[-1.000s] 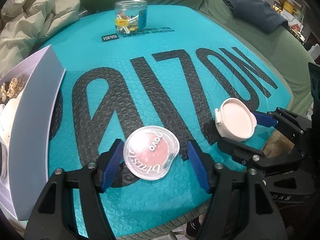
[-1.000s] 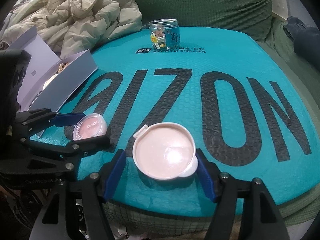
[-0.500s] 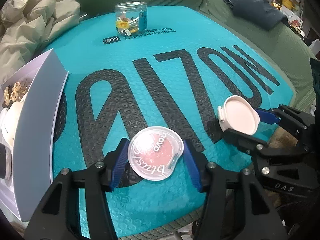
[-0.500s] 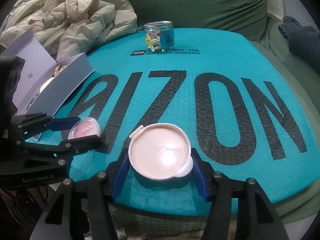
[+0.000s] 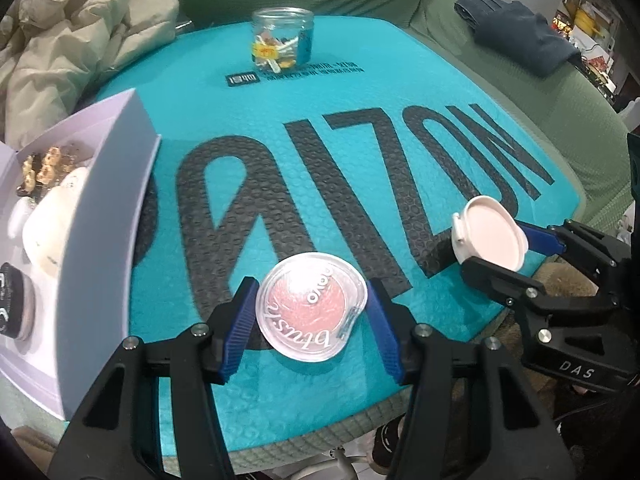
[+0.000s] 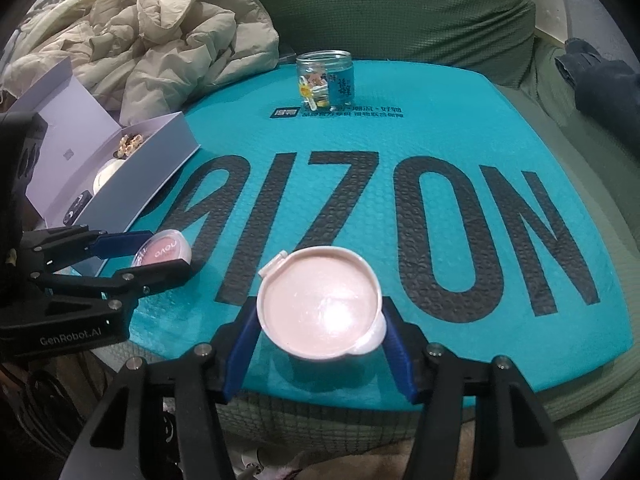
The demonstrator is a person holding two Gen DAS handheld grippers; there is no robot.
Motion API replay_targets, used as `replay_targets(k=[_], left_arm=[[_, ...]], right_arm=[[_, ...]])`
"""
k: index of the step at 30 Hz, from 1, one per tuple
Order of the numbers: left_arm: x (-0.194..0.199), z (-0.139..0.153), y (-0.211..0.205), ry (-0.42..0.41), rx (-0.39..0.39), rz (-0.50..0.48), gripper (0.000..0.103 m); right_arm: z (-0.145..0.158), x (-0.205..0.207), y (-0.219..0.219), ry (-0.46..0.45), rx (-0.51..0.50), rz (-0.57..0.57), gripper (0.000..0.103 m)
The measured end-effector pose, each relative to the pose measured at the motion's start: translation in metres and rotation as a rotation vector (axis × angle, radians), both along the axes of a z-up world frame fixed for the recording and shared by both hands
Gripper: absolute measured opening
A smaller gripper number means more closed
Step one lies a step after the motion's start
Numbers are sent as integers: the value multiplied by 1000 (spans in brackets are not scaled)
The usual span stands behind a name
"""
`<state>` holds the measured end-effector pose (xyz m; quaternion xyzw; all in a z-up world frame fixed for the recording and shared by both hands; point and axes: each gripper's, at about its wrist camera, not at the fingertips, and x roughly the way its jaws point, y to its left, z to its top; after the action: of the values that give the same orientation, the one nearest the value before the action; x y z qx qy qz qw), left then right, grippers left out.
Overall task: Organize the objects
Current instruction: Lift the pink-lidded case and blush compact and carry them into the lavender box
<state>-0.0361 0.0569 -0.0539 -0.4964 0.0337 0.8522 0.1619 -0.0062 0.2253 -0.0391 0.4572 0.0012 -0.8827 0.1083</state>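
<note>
A clear round blush compact point(image 5: 310, 312) with a pink pan sits between the blue pads of my left gripper point(image 5: 312, 292), which is shut on it near the front edge of the teal mat point(image 5: 360, 92). To its right, my right gripper point(image 5: 494, 246) is shut on a white compact with a pale pink lid point(image 5: 490, 236). The right wrist view shows that white compact point(image 6: 320, 300) pinched on both sides by my right gripper point(image 6: 318, 308). At the left of that view, my left gripper point(image 6: 166, 254) holds the blush compact point(image 6: 166, 250).
An open lavender box point(image 5: 104, 216) with several cosmetics and gold trinkets stands at the mat's left edge. A glass jar point(image 5: 282, 42) of small items stands at the back. A beige jacket point(image 5: 60, 40) lies back left and a dark garment point(image 5: 516, 32) back right on the green sofa.
Both grippers' jaws have narrowed from standing apart around the compacts to pressing on their sides. Neither hand has shifted much.
</note>
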Motion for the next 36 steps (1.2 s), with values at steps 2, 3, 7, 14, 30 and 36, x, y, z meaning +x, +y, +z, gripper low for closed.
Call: replay_targets(k=[2, 3, 7, 14, 30, 36], left_arm=[[0, 4, -4, 4, -1, 8, 53], [1, 6, -5, 7, 0, 11, 53], [5, 14, -12, 20, -20, 23, 53], [13, 27, -24, 41, -38, 45, 53], [31, 45, -67, 70, -62, 134, 53], [39, 49, -86, 75, -67, 169, 53]], right_arm=[[4, 0, -4, 3, 6, 11, 59], [6, 1, -6, 5, 7, 15, 59], [13, 1, -14, 19, 12, 40, 59], [26, 2, -32, 37, 24, 90, 59], [40, 1, -87, 60, 55, 214, 59], [44, 3, -112, 69, 62, 271, 59]])
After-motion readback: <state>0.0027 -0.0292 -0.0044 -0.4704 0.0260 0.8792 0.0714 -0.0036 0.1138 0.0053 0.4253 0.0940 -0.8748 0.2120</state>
